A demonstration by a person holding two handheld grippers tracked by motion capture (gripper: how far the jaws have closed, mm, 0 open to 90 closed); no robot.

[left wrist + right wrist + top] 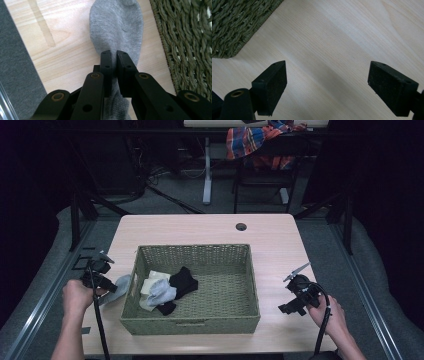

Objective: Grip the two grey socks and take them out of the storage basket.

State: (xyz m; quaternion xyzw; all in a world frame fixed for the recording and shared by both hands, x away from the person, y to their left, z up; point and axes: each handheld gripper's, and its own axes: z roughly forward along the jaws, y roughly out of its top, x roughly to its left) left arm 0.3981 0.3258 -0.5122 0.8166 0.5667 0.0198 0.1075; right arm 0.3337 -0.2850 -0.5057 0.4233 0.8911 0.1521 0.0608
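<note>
The left tool (113, 56) is clamped on the grey sock (116, 27), laying it on the desk (210, 227) at the basket's (192, 325) nine o'clock, seemingly for sorting, while the right tool (327, 87) waits wide open, empty.

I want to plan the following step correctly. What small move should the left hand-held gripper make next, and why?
Probably open the jaws and let go. The left hand-held gripper is shut on the grey sock, which already lies flat on the table beside the woven basket. The right hand-held gripper is open over bare table, holding nothing.
</note>
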